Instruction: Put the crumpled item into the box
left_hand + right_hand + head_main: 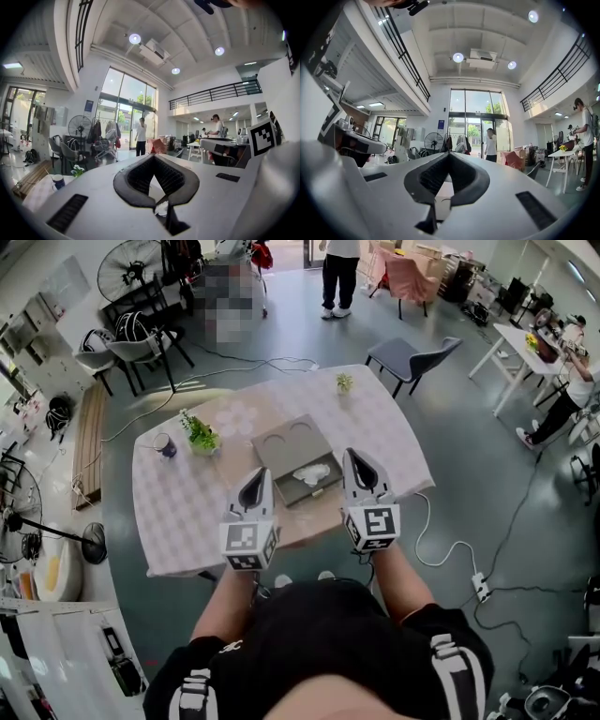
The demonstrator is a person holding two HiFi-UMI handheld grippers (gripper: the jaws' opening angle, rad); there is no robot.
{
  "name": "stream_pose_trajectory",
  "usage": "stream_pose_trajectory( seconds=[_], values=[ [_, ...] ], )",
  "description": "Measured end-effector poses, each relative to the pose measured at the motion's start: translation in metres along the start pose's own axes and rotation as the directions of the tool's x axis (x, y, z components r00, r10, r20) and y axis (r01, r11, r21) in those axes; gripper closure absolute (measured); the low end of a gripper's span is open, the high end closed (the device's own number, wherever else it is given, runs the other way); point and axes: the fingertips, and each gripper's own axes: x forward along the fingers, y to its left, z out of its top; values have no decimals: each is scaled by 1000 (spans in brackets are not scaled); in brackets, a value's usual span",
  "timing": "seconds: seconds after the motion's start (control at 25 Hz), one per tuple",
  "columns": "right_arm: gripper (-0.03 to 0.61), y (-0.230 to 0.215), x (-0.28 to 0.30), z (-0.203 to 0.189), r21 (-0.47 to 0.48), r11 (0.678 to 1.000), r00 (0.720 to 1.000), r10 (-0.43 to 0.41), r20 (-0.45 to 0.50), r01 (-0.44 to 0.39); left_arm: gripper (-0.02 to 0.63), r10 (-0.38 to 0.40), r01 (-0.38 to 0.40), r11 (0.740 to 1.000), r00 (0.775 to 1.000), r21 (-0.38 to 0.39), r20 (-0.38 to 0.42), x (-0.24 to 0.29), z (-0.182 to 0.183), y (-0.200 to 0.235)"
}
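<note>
The left tongs (pixel 261 472) and the right tongs (pixel 353 454) are both shut tight and hold nothing. They hang side by side over the near part of the counter (pixel 178 512). Just past them, the white crumpled item (pixel 312 472) lies in the gray box (pixel 274 457). Farther left stand a plant (pixel 200 434) and a cup (pixel 166 445).

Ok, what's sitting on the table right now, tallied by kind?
Potted plants: 2
Mug: 1
Box: 1
Crumpled item: 1
Total: 5
</note>
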Motion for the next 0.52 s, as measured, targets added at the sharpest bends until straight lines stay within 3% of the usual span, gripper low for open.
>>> stream_pose_trajectory(
  seconds=[0.52],
  values=[
    [577,12,9,14,25,999,999,19,34,-19,611,15,-15,1000,1000,-1,-3,-4,2,12]
  ],
)
